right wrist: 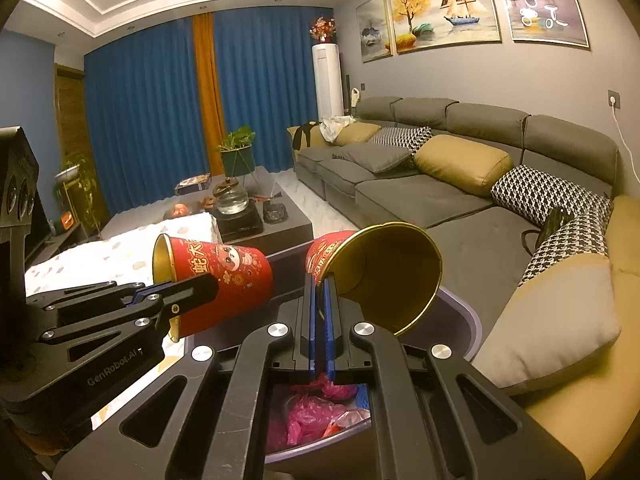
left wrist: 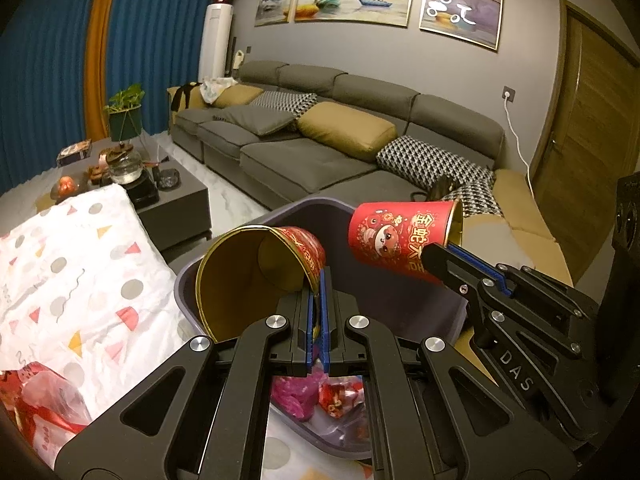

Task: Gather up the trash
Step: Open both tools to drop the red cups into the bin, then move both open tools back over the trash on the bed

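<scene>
In the left wrist view, the left claw (left wrist: 319, 292) is closed on the rim of a red paper cup (left wrist: 256, 276) with a gold inside. The cup lies tilted, with its mouth toward the camera, above a grey-purple trash bin (left wrist: 320, 210). In the bin, below the claws, lie pink plastic wrappers (left wrist: 298, 394) and a red wrapper (left wrist: 340, 396).

To the right, the right claw (left wrist: 442, 248) is also closed, on the rim of a second red paper cup (left wrist: 400, 236) with a cartoon print. This cup is held sideways over the far right part of the bin, with its bottom toward the first cup. The two cups are near each other but apart.

In the right wrist view the same is seen from the other side: the right claw (right wrist: 322, 296) pinches its cup (right wrist: 384, 276) over the bin (right wrist: 468, 312), and the left claw (right wrist: 200, 286) holds the other cup (right wrist: 224, 276) at the left.

Left of the bin there is a tabletop with a white patterned cloth (left wrist: 72, 272). Farther away stands a dark coffee table (left wrist: 176, 204) with a glass teapot (left wrist: 125, 164), and behind it a long grey sofa (left wrist: 320, 152) with yellow and checked cushions. Blue curtains (left wrist: 48, 92) hang at the far wall.
</scene>
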